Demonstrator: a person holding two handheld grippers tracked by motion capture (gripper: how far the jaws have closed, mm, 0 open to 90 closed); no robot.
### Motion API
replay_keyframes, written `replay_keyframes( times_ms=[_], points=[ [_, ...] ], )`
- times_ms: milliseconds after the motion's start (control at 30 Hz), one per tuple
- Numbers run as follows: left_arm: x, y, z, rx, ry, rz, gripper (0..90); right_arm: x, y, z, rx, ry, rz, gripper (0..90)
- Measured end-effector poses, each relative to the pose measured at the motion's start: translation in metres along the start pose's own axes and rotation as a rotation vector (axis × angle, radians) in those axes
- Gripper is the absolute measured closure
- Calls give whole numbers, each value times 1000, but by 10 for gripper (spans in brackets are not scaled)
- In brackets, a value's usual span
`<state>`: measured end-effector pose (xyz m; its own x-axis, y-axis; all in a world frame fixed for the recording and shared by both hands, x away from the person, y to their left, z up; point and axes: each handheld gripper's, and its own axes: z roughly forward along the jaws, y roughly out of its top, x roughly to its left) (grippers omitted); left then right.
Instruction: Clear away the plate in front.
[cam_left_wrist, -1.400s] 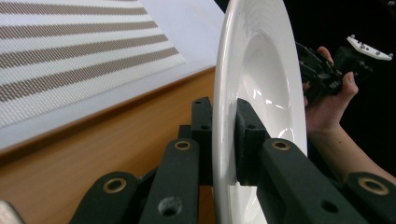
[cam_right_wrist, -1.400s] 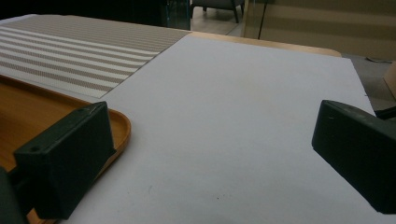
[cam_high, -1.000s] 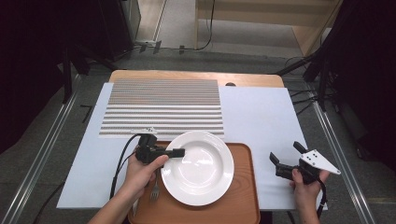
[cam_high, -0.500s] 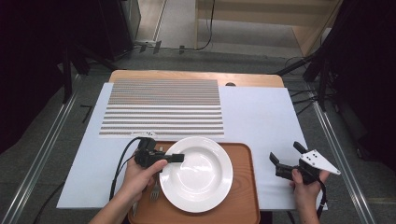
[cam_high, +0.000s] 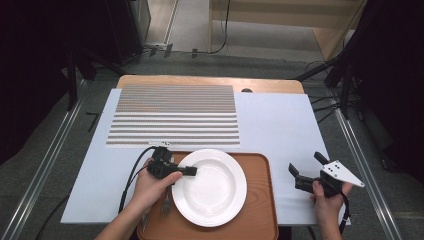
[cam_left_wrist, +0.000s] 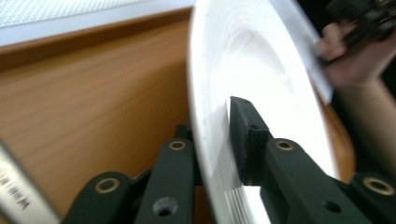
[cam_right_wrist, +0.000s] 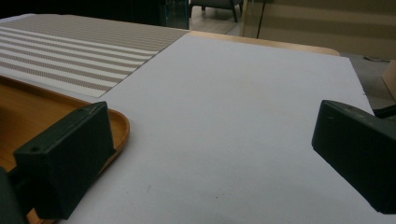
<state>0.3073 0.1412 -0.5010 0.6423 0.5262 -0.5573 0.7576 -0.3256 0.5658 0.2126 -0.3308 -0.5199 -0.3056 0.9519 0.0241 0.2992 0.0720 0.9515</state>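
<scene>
Plate (cam_high: 210, 187) shifted toward fork (cam_high: 165, 204), on tray (cam_high: 260, 210)

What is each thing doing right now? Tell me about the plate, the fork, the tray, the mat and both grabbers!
Plate: rim clamped, over the tray.
Left gripper: shut on plate.
Right gripper: open, empty.
Fork: flat on tray.
Tray: flat on table.
Striped mat: spread flat.

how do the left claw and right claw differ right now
The left claw is clamped on the rim of the white plate, one jaw on each face of it; the right claw holds nothing and its jaws stand wide apart. The left claw sits over the wooden tray; the right claw sits off the tray, over the white table cover. Both are black, each held in one hand.
</scene>
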Motion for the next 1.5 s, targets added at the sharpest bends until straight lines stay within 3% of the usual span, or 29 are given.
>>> replay_keyframes(
  times_ms=[33,67,100,133,167,200,233,267,300,333,433,467,500,567,733,1100,1200,1433,1500],
  points=[
    [0,0,0,0,0,0,762,0,0,0,0,0,0,0],
    [-1,-1,2,20,41,21,753,0,0,0,1,0,0,0],
    [-1,-1,2,20,41,21,735,0,0,0,1,0,0,0],
    [-4,-1,3,47,105,60,697,0,0,0,1,-1,0,0],
    [-4,-1,3,47,105,60,645,0,0,0,1,-1,0,0],
    [-7,-1,5,67,156,98,580,0,0,0,1,-1,-1,0],
    [-7,-1,5,67,156,98,539,0,0,0,1,-1,-1,0],
    [-9,1,4,52,201,110,481,0,0,0,2,-1,-1,0],
    [-9,1,4,52,201,110,452,0,0,0,2,-1,-1,0],
    [-10,2,3,40,236,125,446,1,0,0,3,-2,-1,0],
    [-10,6,0,-4,251,131,437,1,0,0,3,-2,-1,0],
    [-11,7,2,3,268,159,505,1,0,0,4,-2,-1,0],
    [-11,7,2,3,268,159,549,1,0,0,4,-2,-1,0],
    [-13,7,4,5,287,178,590,1,0,0,4,-2,0,0],
    [-12,5,1,9,263,161,610,0,0,1,3,-2,-3,0],
    [-15,-3,0,8,230,164,616,1,0,1,4,-3,-8,0],
    [-17,-5,1,18,204,167,621,1,0,1,5,-4,-7,0],
    [-19,-6,1,16,207,176,611,1,0,1,5,-4,-8,0],
    [-20,-7,0,0,216,194,549,1,0,1,5,-5,-9,0]
  ],
)
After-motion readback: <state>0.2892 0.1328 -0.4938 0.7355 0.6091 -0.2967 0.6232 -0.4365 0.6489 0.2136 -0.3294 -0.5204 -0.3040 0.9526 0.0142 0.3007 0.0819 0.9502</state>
